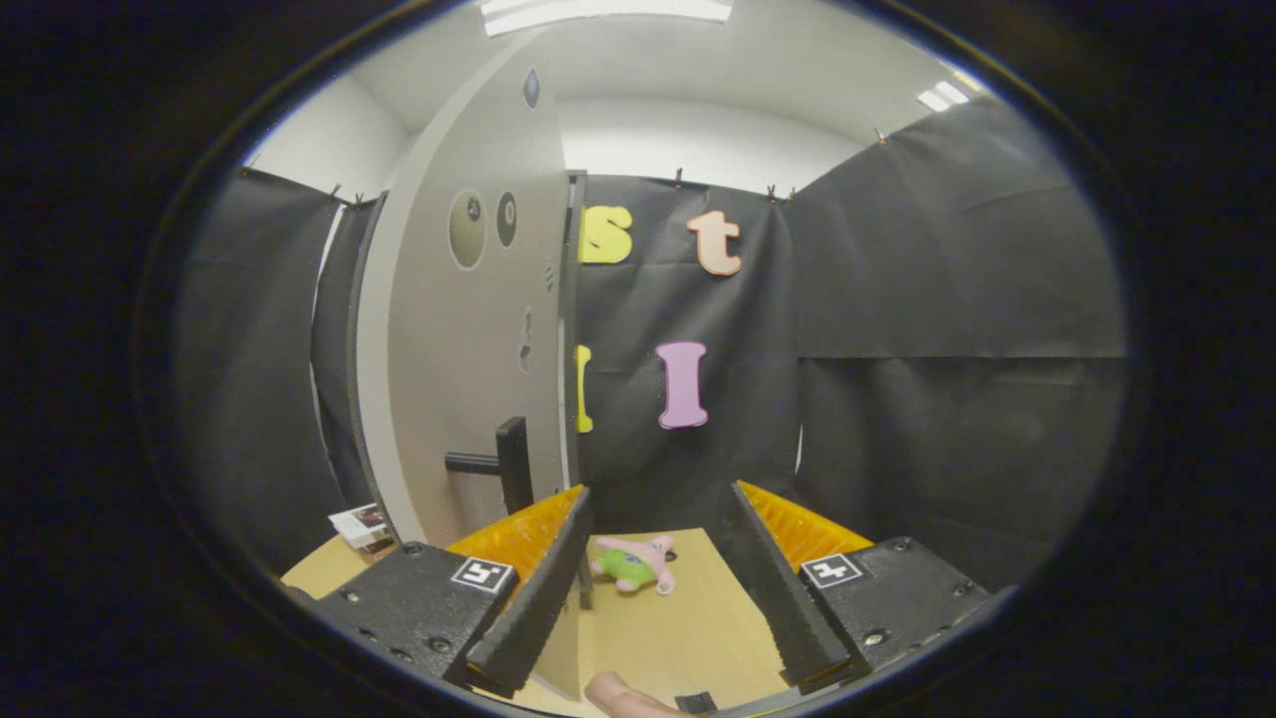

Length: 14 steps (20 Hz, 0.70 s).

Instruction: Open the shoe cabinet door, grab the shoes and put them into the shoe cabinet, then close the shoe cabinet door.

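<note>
Fingers of the handheld two-finger gripper (653,588) stand wide apart and hold nothing, with bare tan tabletop (688,638) showing between them. Lying on that tabletop between the fingers, just ahead of their tips, is a small pink and green soft shoe with a cartoon starfish look (634,563); it rests on its side, clear of both fingers. It looks plush and very light, so it should squash easily and is unlikely to slip or break. The best hold is probably across its middle, where the body is thickest, with a gentle squeeze, since the thin pink edges may fold away.

To the left stands the tall flat grey shoe cabinet door (469,329), swung open edge-on, with a dark bar handle (498,464) low on its face beside the left finger. This panel looks stiff and light enough to swing by that handle. Whether the cabinet's inside is reachable cannot be told. A small printed card (361,526) lies on the table past the door's foot, and a fingertip of the person's hand (623,698) shows below the gripper.
</note>
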Motion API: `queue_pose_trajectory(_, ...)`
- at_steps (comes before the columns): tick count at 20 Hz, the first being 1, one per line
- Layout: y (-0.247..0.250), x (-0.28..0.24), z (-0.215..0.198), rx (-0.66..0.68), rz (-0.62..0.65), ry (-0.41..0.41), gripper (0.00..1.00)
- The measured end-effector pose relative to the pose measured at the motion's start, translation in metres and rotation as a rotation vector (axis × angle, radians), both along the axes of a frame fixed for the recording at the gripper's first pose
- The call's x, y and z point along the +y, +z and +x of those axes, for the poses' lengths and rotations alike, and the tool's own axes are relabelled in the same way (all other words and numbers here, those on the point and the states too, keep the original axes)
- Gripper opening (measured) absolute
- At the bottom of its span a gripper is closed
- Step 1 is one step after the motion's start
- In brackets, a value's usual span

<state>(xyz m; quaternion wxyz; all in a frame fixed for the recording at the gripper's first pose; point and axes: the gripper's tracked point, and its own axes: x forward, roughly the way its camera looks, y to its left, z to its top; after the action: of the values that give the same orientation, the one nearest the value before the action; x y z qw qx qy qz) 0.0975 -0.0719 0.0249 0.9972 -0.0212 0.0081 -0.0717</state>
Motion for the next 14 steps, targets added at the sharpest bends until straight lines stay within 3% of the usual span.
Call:
queue_pose_trajectory(5, -0.007, 0.054, 0.005, 0.017, 0.033, 0.077, 0.91)
queue_pose_trajectory(10, -0.026, 0.107, 0.028, 0.064, 0.152, 0.152, 0.91)
queue_pose_trajectory(14, -0.025, 0.141, 0.053, 0.067, 0.130, 0.169, 0.91)
